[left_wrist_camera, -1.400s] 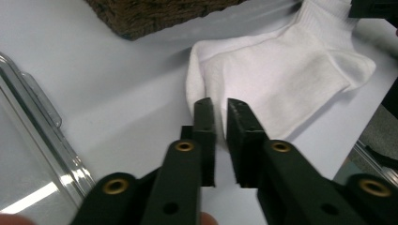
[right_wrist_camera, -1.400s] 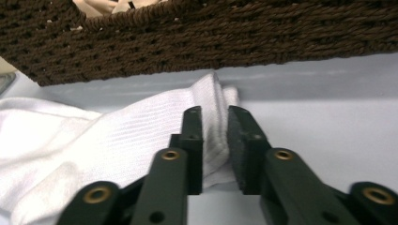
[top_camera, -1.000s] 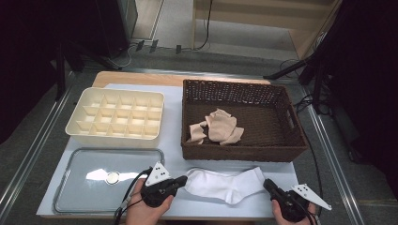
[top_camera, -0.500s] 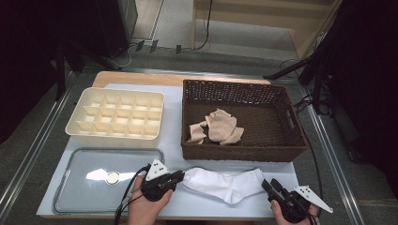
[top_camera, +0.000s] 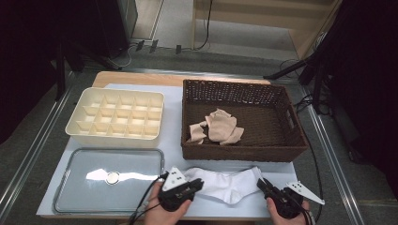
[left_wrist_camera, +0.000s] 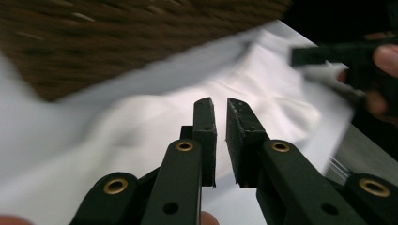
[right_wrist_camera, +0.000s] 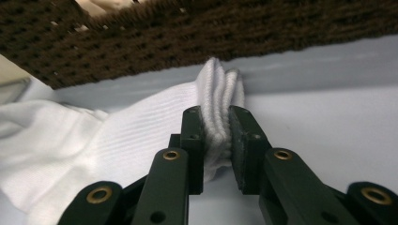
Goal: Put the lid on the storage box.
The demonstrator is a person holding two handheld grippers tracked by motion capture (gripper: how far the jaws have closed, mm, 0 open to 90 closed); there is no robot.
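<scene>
Right tool [right_wrist_camera: 217, 123]: clamping the bunched cuff of the white sock [top_camera: 225, 183], its jaws having just been closing on it.
Left tool [left_wrist_camera: 217, 105]: jaws nearly together with nothing between them, hovering over the sock's other end.
Sock: lying flat on the bench [top_camera: 173, 117], just in front of the wicker basket [top_camera: 244, 152].
Progress: looking early; sock gripped at one end, not yet folded or put away.
Farther: beige socks [top_camera: 217, 125] sitting in the basket; divided tray [top_camera: 117, 117] standing empty.
Unclear: left gripper view is blurring.
</scene>
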